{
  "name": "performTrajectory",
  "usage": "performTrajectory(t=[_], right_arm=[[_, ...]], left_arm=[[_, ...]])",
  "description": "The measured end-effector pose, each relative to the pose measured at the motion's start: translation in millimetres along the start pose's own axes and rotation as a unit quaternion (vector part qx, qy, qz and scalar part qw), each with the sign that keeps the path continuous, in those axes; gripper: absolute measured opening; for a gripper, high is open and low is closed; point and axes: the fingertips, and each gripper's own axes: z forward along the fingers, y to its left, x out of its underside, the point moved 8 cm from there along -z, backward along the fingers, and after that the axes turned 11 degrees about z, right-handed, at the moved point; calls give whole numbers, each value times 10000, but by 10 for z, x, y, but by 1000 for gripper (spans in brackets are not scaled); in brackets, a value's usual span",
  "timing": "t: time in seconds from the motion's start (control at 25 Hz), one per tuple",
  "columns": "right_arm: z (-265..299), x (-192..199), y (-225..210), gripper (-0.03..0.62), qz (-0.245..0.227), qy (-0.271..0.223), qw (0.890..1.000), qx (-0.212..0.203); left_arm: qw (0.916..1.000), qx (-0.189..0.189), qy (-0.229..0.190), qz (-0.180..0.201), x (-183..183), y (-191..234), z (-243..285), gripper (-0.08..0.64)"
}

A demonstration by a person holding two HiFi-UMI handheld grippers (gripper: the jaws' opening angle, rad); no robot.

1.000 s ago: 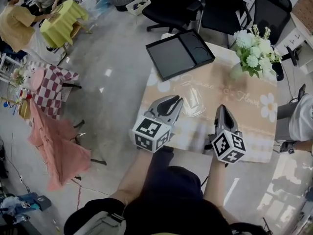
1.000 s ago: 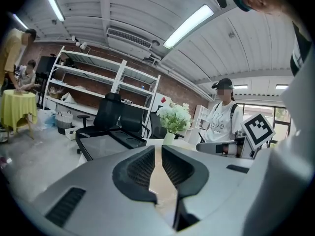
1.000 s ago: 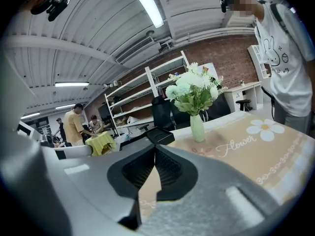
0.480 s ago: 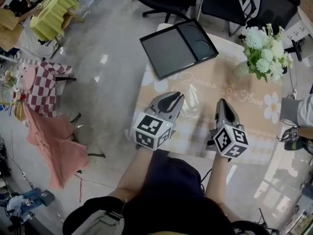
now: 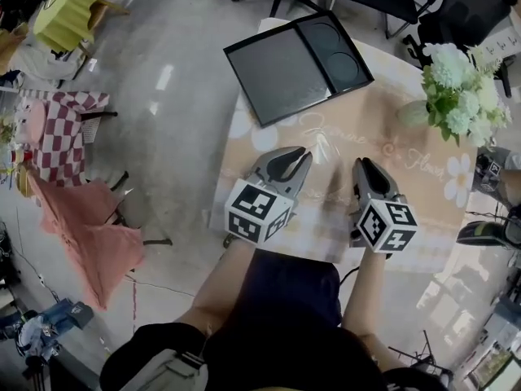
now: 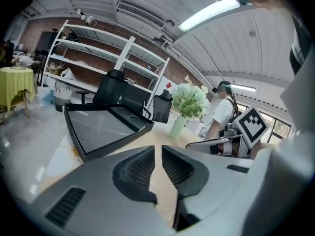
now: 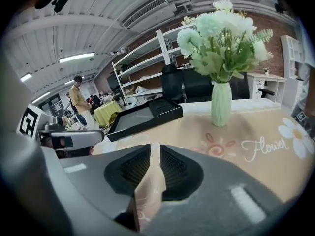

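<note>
1. Table with a tan flower-print cloth: both grippers hang over its near edge. Its right end is cut off in the head view.
2. Flat black plastic tray with two round dips: it lies at the far left corner of the table, well apart from both grippers. One corner seems to stick out past the edge.
3. Bunch of white and green flowers in a pale green vase: it stands upright at the far right.
4. Left gripper: its jaws are almost together, with only a thin slit and nothing in it.
5. Right gripper: its jaws look the same, and only cloth shows through the slit. This looks like a getting-ready step, with nothing held. To pick anything up, the jaws would need to open first.
6. Small clear shiny thing: it lies on the cloth between the two gripper tips. It is too see-through to tell what it is, and I cannot find it in either gripper view.
</note>
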Motion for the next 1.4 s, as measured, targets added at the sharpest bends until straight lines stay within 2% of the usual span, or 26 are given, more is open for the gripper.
performTrajectory(t=[0.2, 0.44, 0.64, 1.32, 1.4], right_arm=[[146, 56, -22, 60, -381, 666, 9970, -122], [329, 83, -88, 80, -480, 1095, 9922, -349], [424, 169, -53, 80, -691, 1566, 9836, -563], [618, 227, -22, 92, -1091, 2172, 9688, -485], [627, 220, -27, 78, -1091, 2167, 9691, -445]], left_arm=[[9998, -47, 174, -61, 74, 6, 51, 51], [9992, -289, 244, -157, 98, 65, 65, 51], [9982, -454, 278, -267, 135, 94, 52, 51], [9967, -642, 253, -426, 190, 165, 1, 51], [9966, -649, 231, -452, 186, 171, -9, 51]])
